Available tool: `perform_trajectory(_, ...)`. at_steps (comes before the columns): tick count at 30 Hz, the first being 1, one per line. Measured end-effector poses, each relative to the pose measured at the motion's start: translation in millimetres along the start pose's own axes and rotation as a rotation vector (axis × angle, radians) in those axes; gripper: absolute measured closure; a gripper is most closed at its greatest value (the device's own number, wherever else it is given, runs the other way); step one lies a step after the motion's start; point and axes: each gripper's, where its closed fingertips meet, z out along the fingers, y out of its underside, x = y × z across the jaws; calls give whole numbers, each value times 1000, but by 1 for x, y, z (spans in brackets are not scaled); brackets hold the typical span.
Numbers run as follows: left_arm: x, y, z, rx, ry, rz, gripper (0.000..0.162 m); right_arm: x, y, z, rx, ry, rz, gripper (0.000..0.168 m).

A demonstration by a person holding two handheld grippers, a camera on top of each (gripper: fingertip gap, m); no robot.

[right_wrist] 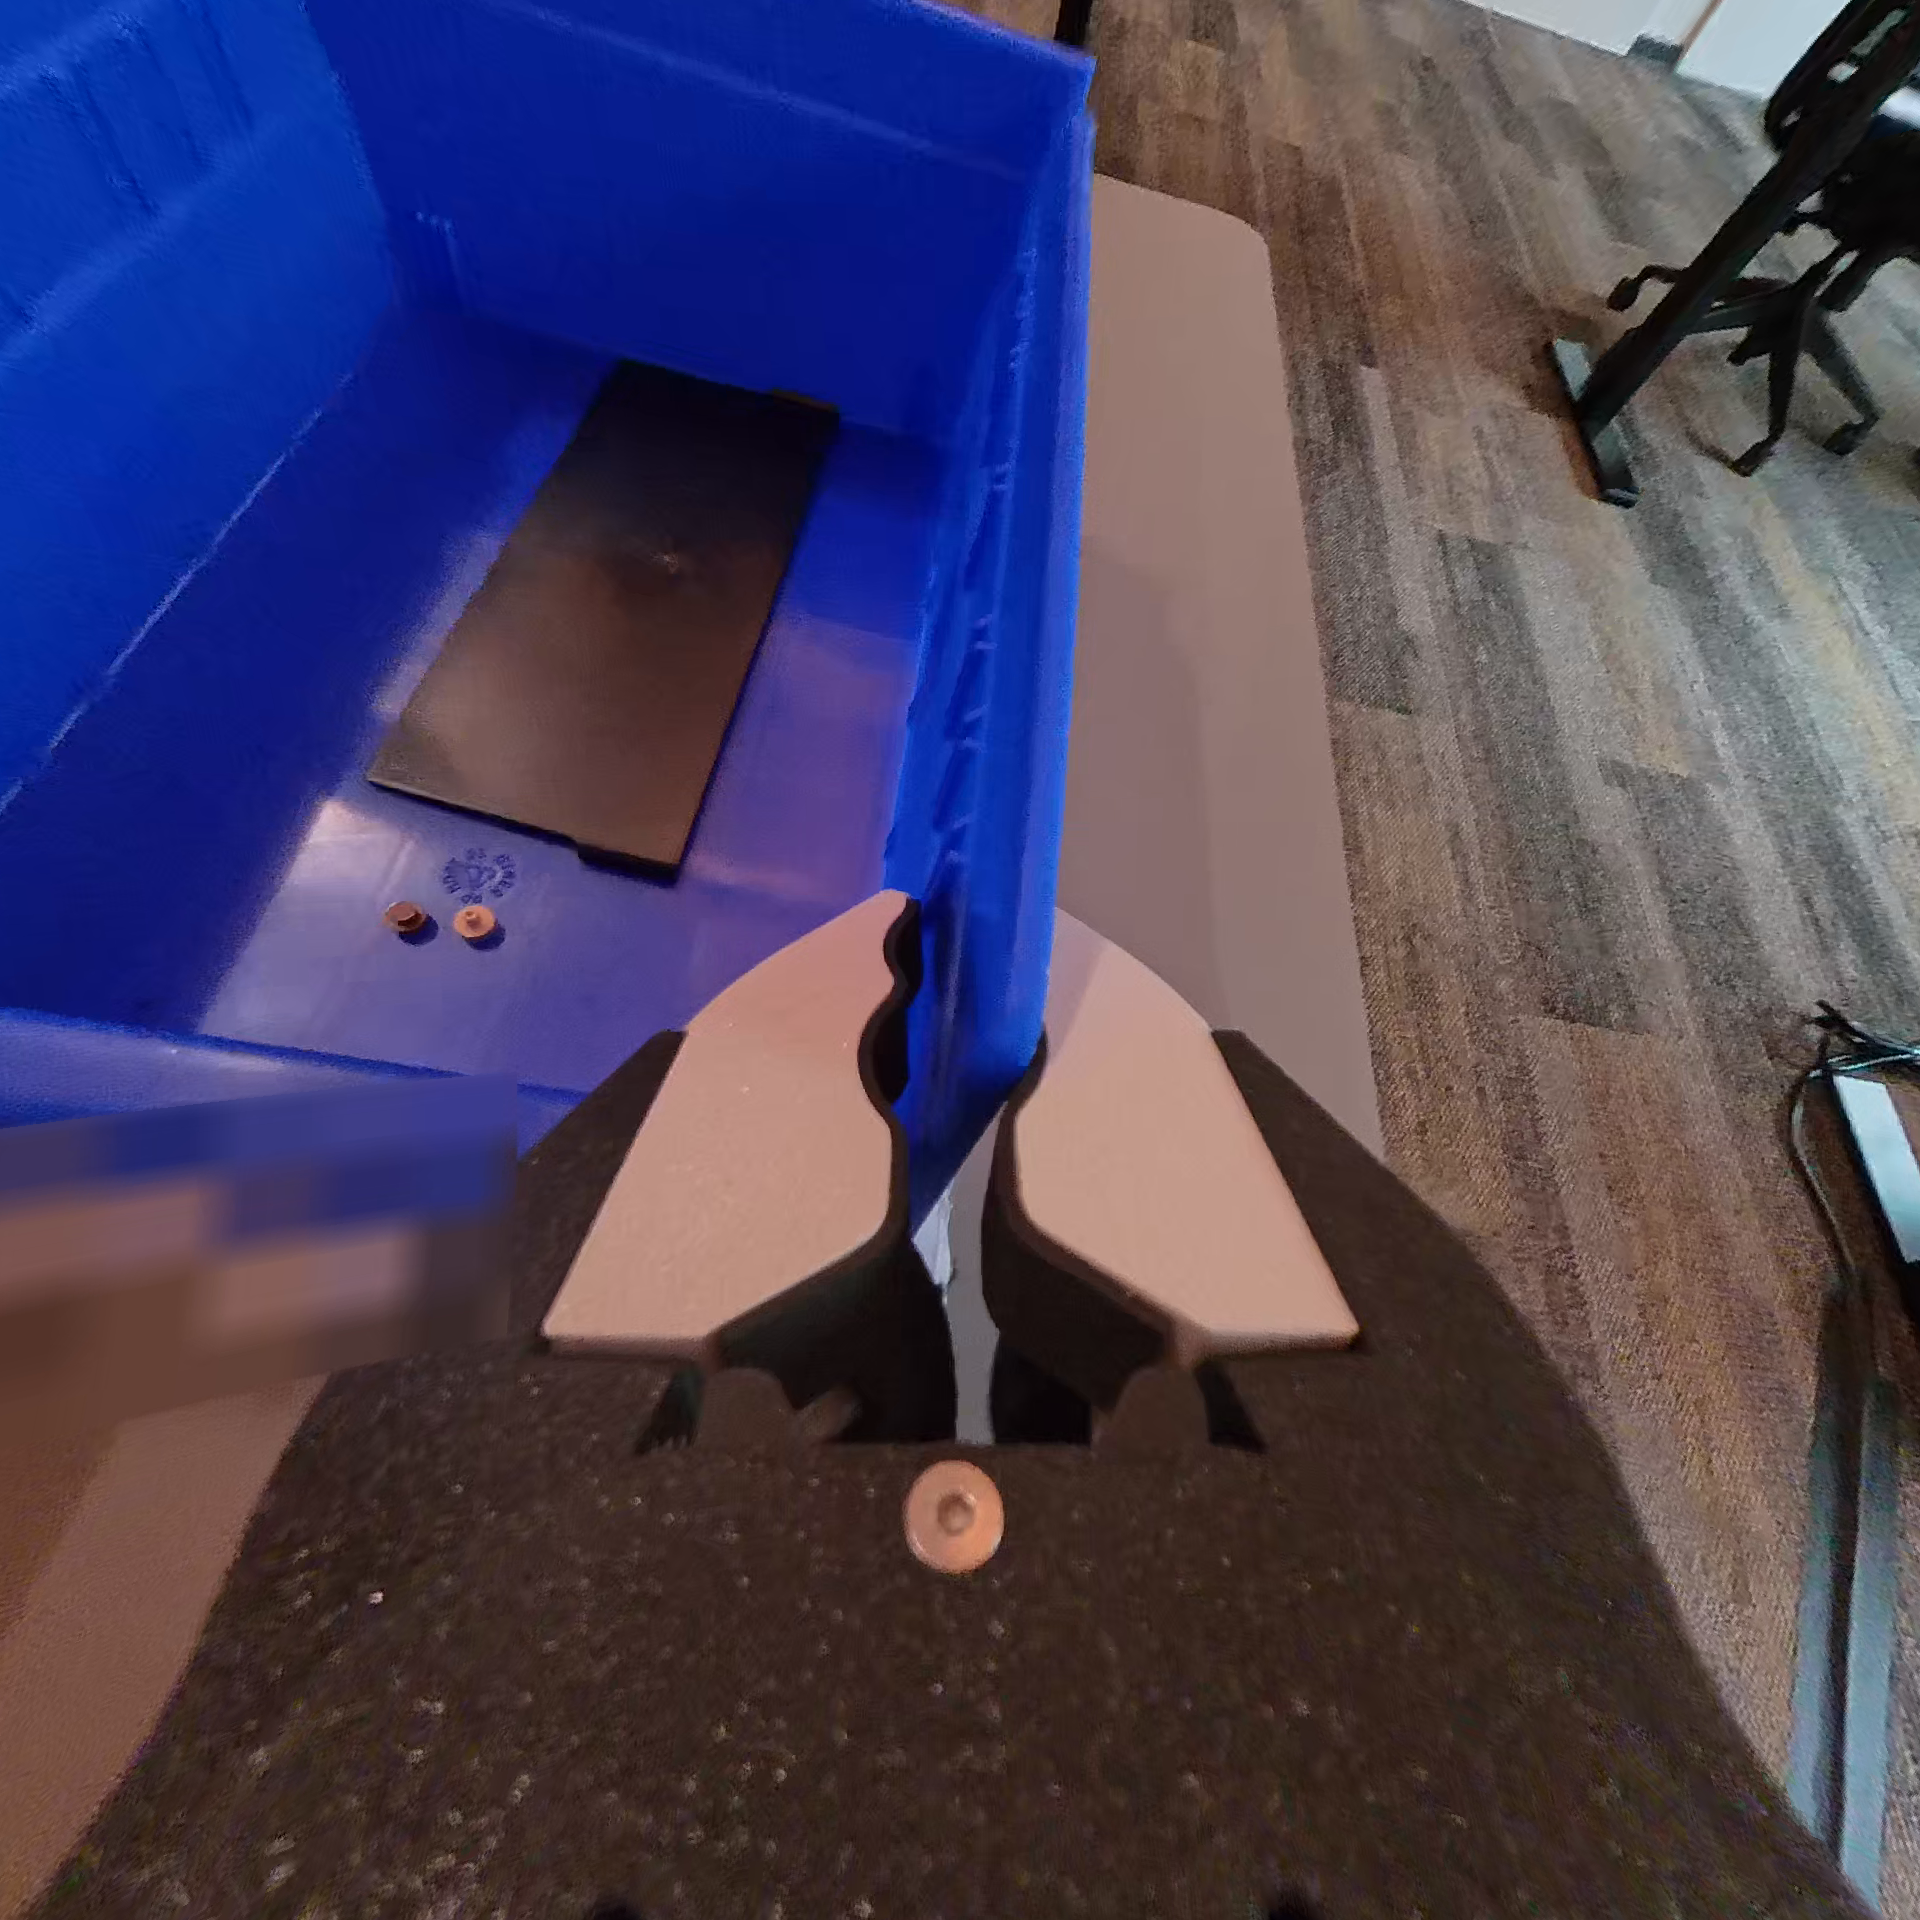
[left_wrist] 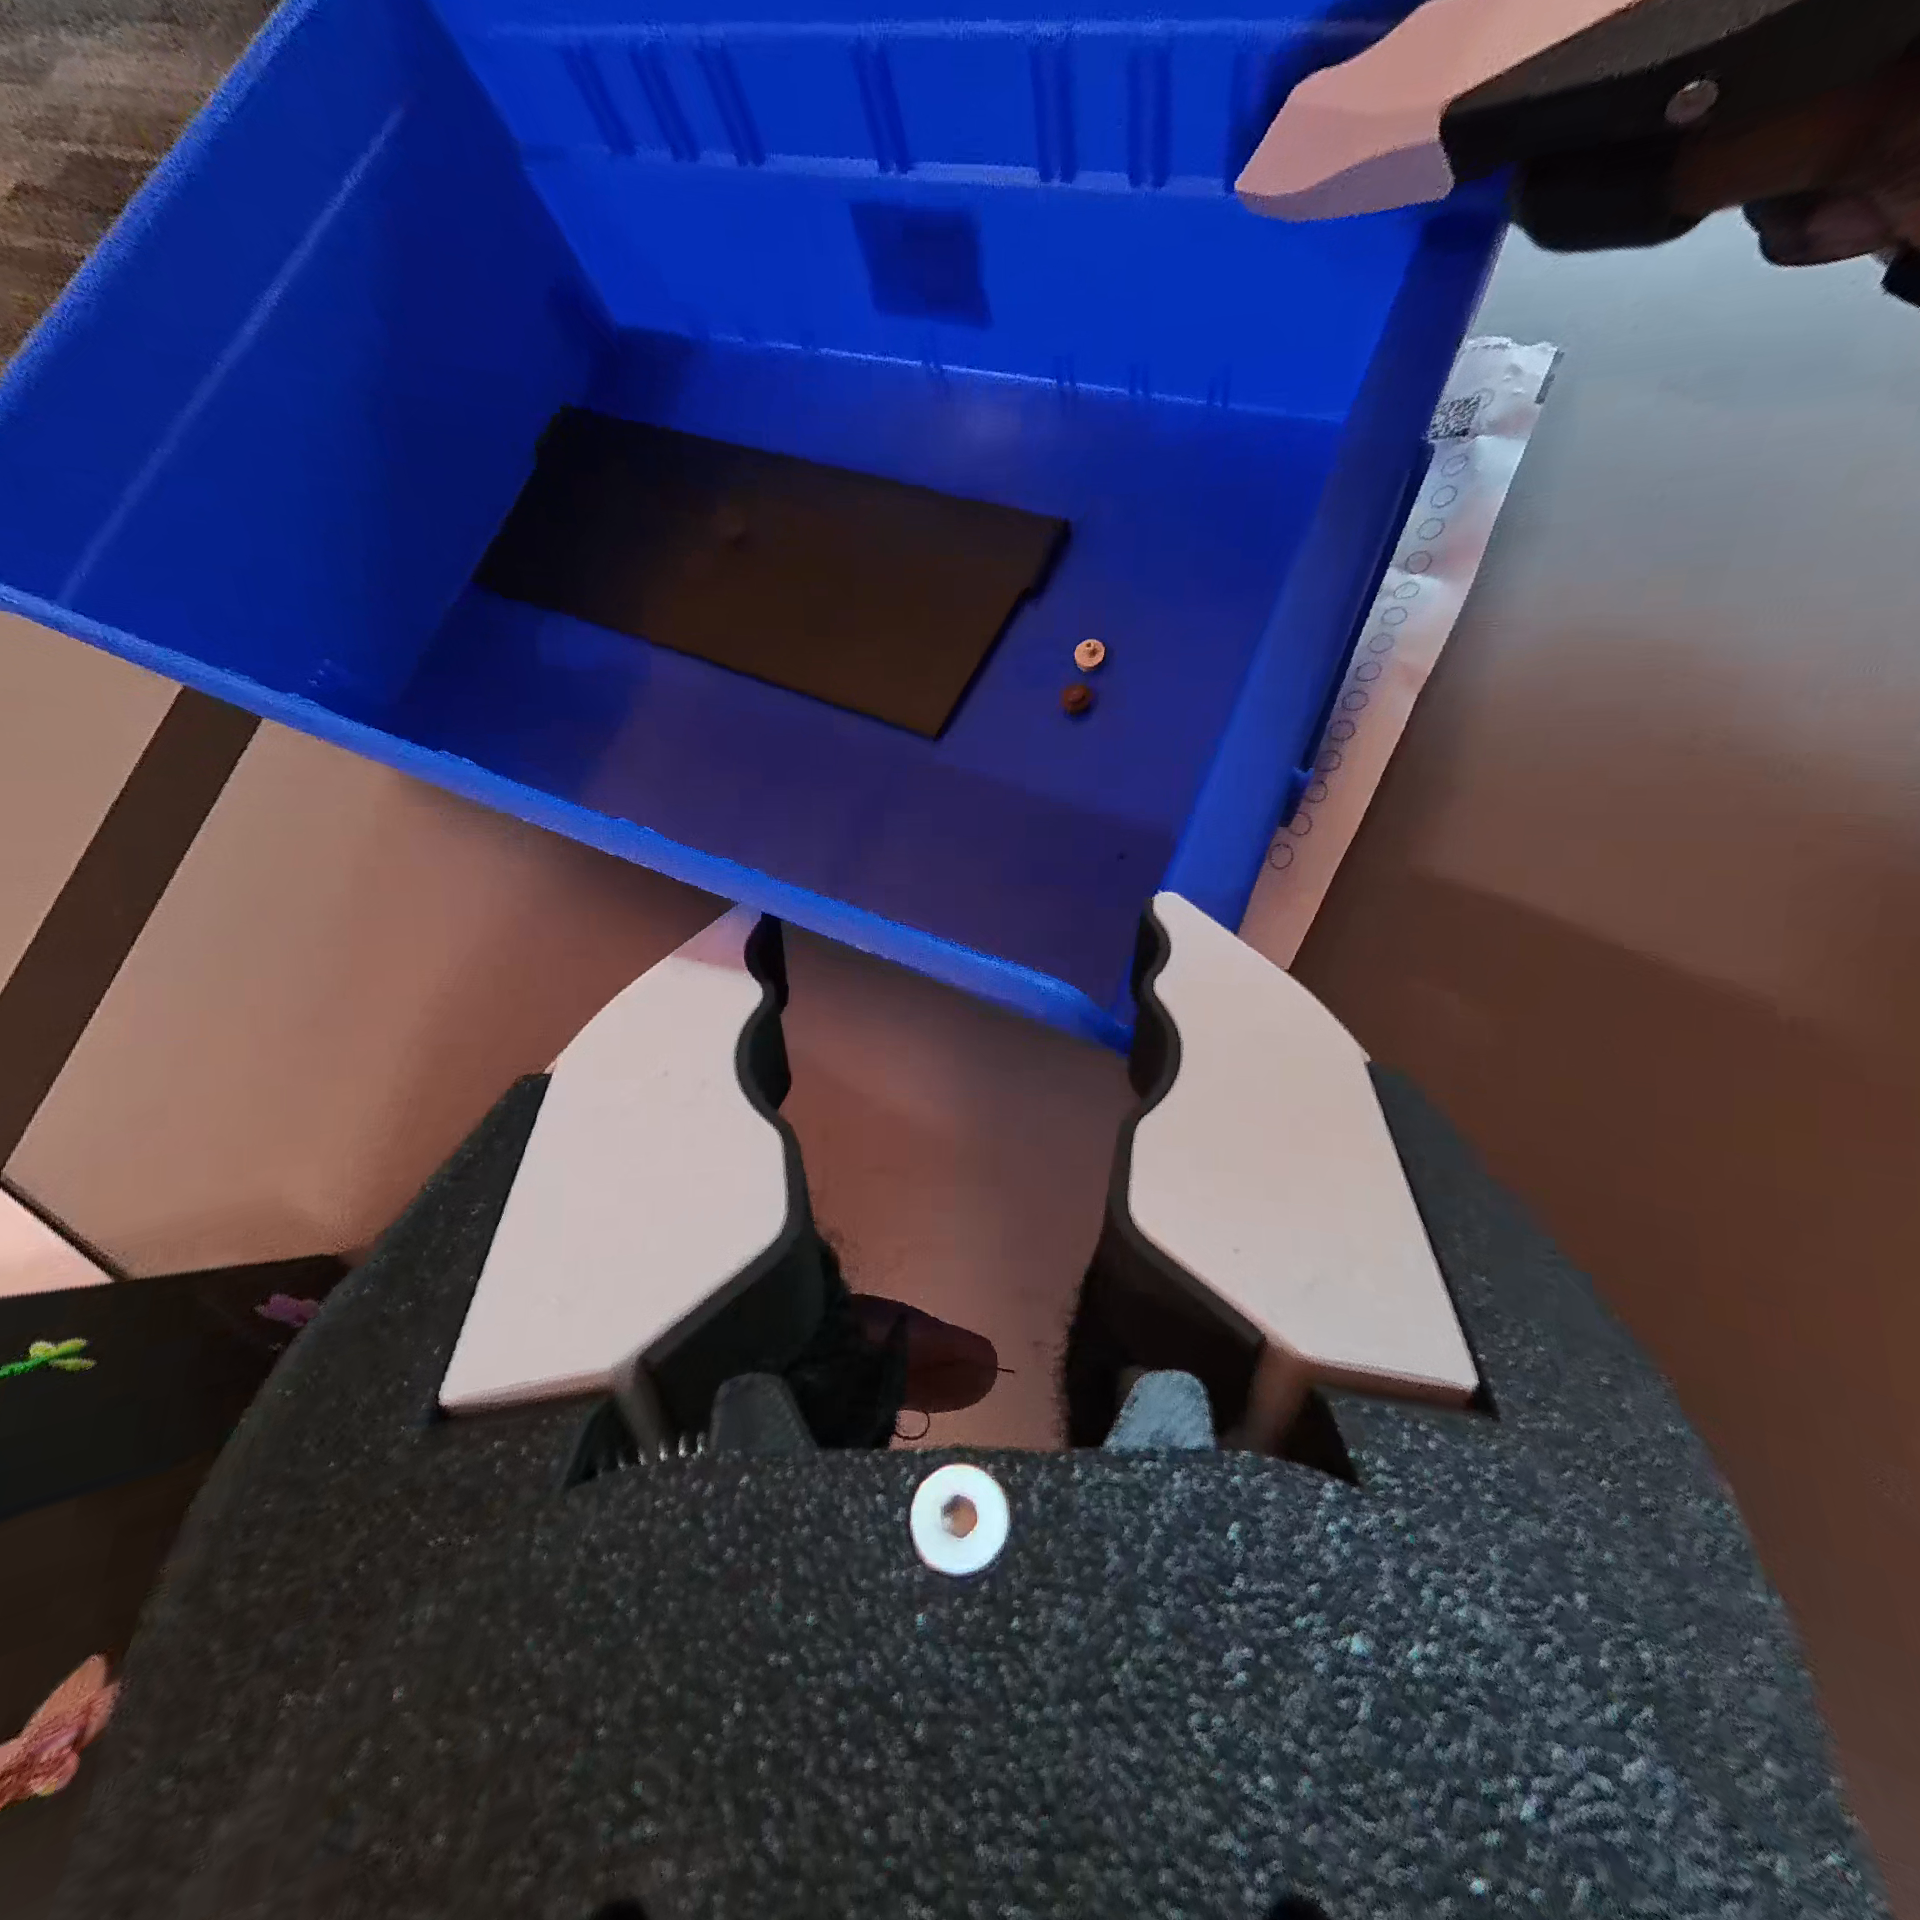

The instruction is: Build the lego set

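Note:
A blue plastic bin stands on the table and looks tilted. Inside lie a flat black plate and two small round pieces, one tan and one brown. My left gripper is open and empty at the bin's near corner, its right fingertip touching that corner. My right gripper is shut on the bin's right wall, one finger inside and one outside. It also shows in the left wrist view at the rim. The plate and the round pieces also show in the right wrist view.
A clear plastic bag with printed circles lies under the bin's right side. A black sheet with flower pictures lies at my left. The table edge runs right of the bin. On the floor beyond are a chair base and cables. Spacing between my two grippers at the tips: around 20 centimeters.

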Motion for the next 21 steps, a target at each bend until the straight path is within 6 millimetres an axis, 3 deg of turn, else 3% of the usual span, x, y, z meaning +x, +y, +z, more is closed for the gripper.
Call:
perform_trajectory(2, 4, -2, -4, -10, 43, -4, 93, 1, -15, -9, 115, 29, -1, 116)
perform_trajectory(4, 16, -7, -26, 25, 136, -26, 71, -4, -43, -39, 300, 48, 15, 91)
perform_trajectory(7, 31, -16, -88, 168, 254, -66, 58, -33, -90, -105, 615, 18, -9, 76)
perform_trajectory(9, 27, -13, -137, 273, 248, -101, 58, -61, -114, -145, 773, 1, -58, 45)
perform_trajectory(11, 15, 1, -183, 376, 192, -137, 62, -99, -125, -168, 783, -86, -89, 23)
perform_trajectory(13, -3, 22, -229, 474, 108, -173, 78, -138, -132, -185, 786, -180, -113, 24)
perform_trajectory(16, -40, 71, -289, 544, -81, -222, 97, -202, -139, -206, 810, -302, -200, 28)
perform_trajectory(18, -69, 117, -323, 527, -248, -231, 102, -241, -143, -214, 807, -368, -214, 36)
perform_trajectory(19, -81, 141, -339, 509, -323, -225, 100, -261, -144, -218, 812, -406, -216, 46)
perform_trajectory(21, -98, 194, -362, 438, -435, -230, 93, -305, -141, -222, 790, -523, -203, 49)
